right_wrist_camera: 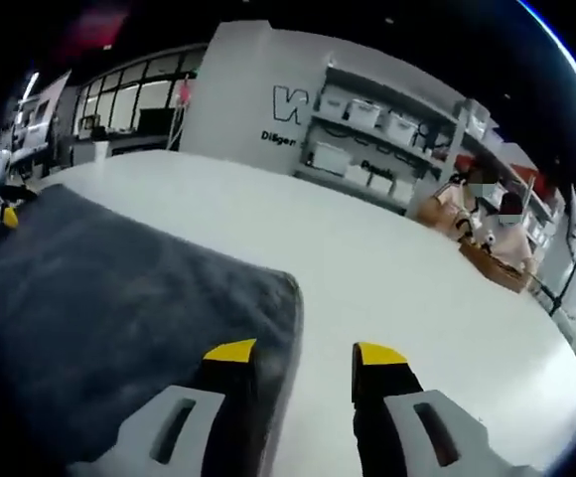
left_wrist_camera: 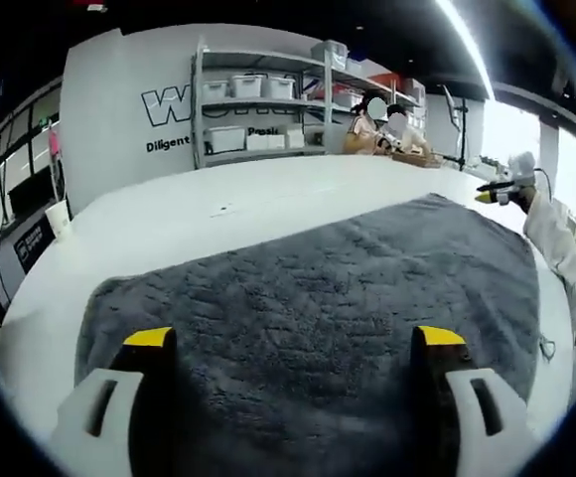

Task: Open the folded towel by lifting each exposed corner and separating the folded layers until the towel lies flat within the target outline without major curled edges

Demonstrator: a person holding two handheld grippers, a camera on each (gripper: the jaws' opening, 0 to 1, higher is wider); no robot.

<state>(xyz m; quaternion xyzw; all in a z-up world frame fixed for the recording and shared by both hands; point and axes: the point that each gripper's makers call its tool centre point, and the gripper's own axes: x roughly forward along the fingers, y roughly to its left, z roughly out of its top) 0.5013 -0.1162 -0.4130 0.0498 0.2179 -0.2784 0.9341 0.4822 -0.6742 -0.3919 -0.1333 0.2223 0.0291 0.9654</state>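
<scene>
A dark grey towel (left_wrist_camera: 318,288) lies spread on the white table (left_wrist_camera: 228,204). My left gripper (left_wrist_camera: 294,338) hovers over its near part, its yellow-tipped jaws wide open with only towel surface between them. In the right gripper view the towel (right_wrist_camera: 119,308) fills the left side, and its corner (right_wrist_camera: 286,283) is slightly raised. My right gripper (right_wrist_camera: 305,352) is open and straddles the towel's edge, one jaw over the cloth and the other over bare table. The right gripper (left_wrist_camera: 499,189) also appears at the towel's far right corner, and the left gripper (right_wrist_camera: 6,215) appears at the far left.
Bare white table (right_wrist_camera: 407,268) stretches beyond the towel. A paper cup (left_wrist_camera: 58,217) stands at its left edge. Shelves with white bins (left_wrist_camera: 258,109) and a lettered wall stand behind. People sit at the far end near brown items (right_wrist_camera: 492,260). A white sleeve (left_wrist_camera: 566,243) enters from the right.
</scene>
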